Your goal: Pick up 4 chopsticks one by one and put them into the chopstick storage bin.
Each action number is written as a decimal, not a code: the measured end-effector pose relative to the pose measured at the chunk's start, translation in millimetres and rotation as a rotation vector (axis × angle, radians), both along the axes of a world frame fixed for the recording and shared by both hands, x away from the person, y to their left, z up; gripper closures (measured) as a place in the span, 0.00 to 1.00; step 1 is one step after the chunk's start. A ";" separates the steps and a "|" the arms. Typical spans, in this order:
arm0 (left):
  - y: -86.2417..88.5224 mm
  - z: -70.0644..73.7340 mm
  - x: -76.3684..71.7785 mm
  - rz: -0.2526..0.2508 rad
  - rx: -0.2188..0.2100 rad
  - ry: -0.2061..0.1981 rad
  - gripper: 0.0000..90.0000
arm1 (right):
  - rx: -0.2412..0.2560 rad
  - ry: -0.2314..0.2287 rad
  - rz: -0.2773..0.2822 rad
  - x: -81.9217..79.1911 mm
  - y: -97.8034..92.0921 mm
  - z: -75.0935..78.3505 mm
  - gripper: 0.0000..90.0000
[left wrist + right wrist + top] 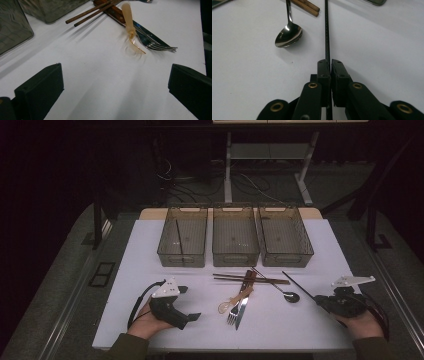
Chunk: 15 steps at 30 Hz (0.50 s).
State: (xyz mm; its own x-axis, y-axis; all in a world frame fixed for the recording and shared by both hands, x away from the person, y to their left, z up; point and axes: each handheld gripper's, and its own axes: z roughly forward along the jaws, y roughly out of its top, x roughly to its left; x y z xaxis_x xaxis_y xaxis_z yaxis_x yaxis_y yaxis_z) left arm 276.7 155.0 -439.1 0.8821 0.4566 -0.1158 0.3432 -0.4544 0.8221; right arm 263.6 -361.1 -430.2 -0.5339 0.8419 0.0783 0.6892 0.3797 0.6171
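My right gripper (pixel 320 300) (pixel 328 61) rests at the table's right front, shut on a thin black chopstick (pixel 299 285) (pixel 326 30) that runs forward and left past its jaws. My left gripper (pixel 188 303) (pixel 115 87) sits at the left front, jaws wide apart with bare table between them. A cutlery pile lies in the middle: brown chopsticks (pixel 250 279) (pixel 87 13), a wooden-handled knife (pixel 241 310) (pixel 115 13), a fork (pixel 232 316) (pixel 156 45), an amber plastic spoon (pixel 231 303) (pixel 130 25) and a metal spoon (pixel 290 296) (pixel 288 36).
Three translucent bins stand in a row at the back: left (pixel 181 259), middle (pixel 235 259), right (pixel 286 259). A second black chopstick (pixel 178 238) lies in the left bin. The white table top (pixel 285 330) ends just in front of both hands.
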 end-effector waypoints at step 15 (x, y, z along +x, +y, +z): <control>-0.1 -0.2 0.1 -0.001 0.001 -0.001 0.00 | 0.083 -0.075 0.042 -7.9 -6.4 17.3 0.96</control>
State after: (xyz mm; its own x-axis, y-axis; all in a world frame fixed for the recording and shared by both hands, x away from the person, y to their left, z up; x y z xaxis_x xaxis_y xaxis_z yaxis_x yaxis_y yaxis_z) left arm 276.9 154.9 -439.3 0.8828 0.4556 -0.1144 0.3417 -0.4557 0.8219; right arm 255.7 -367.5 -413.0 -0.5758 0.8108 0.1049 0.6243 0.3531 0.6968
